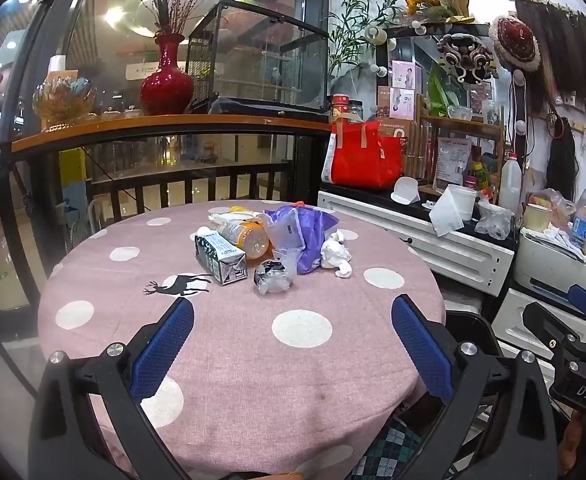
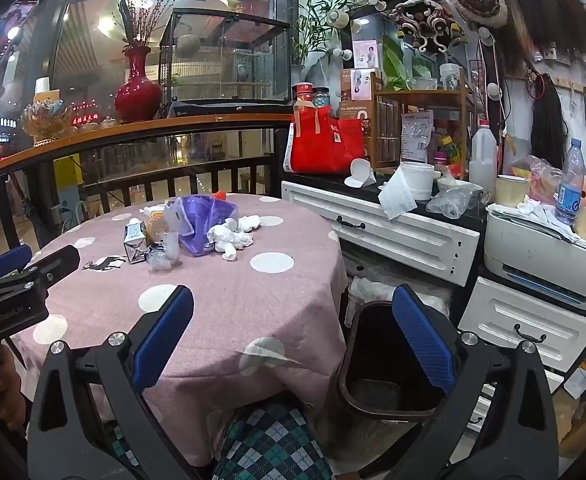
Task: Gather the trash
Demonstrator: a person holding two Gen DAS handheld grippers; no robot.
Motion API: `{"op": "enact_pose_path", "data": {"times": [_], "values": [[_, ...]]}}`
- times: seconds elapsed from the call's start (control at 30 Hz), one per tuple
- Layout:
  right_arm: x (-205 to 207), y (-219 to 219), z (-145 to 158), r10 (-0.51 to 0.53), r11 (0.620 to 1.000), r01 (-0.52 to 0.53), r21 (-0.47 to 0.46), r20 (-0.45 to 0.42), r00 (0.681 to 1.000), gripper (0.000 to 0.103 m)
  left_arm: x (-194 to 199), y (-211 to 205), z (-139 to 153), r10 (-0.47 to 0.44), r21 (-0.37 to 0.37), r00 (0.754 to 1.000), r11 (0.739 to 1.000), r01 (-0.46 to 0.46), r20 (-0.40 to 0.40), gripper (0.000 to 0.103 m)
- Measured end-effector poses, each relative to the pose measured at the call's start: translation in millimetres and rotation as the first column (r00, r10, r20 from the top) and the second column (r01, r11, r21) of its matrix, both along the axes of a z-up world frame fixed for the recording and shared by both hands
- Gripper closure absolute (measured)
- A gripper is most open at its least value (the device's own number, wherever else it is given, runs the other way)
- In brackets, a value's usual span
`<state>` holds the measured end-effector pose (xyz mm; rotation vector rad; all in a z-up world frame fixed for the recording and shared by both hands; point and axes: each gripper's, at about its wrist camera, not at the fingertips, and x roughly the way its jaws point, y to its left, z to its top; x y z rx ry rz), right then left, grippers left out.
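My orange bottle [image 1: 249,238] lies half hidden behind the milk carton [image 1: 220,256], its label too blurred to read. My right tongs [image 2: 293,336] cover part of the bin [image 2: 389,380]; its bottom is dark.

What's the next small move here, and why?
Probably reach the right hand-held gripper forward to the crumpled tissues. Both grippers hang open and empty short of the trash pile, the tissues lie on the pile's right edge, and the open bin stands beside the table.
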<state>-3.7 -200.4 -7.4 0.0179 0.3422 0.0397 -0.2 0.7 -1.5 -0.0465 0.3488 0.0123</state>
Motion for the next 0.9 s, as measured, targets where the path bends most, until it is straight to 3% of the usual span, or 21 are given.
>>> {"op": "enact_pose_path", "data": {"times": [0.9], "values": [[0.7,1.4,-1.1,0.001,1.0,-0.001,0.0,-0.004,1.0,0.005,1.8,-4.6,-1.0,-0.005,0.007,1.0,1.0,0.005,-0.003,0.006]]}}
